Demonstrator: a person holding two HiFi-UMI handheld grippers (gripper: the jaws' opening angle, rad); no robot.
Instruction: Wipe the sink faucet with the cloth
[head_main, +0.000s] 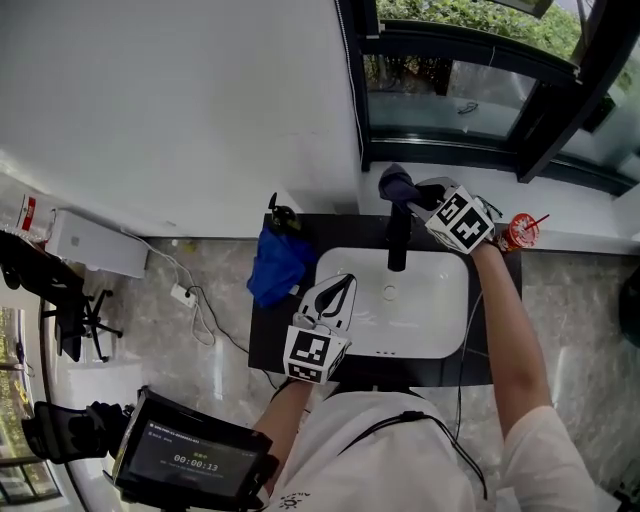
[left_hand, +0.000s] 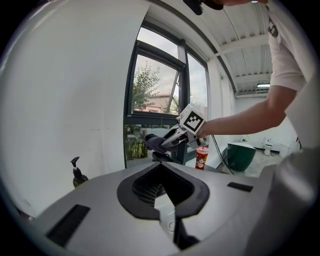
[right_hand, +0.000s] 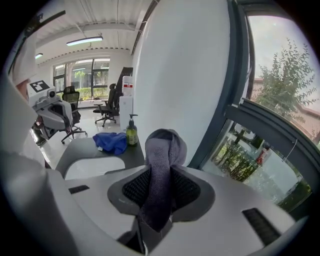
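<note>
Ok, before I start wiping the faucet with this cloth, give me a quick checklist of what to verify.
1. Cloth held in right gripper: ok, its jaws are shut on it.
2. Cloth touching faucet: cannot tell; it is by the faucet's top.
3. Left gripper clear of faucet: ok; open, empty, over the sink's left edge.
4. Cup clear of the right arm: cannot tell; it stands close by the wrist.
5. Bottle and blue rag out of the way: ok, left of the sink.
</note>
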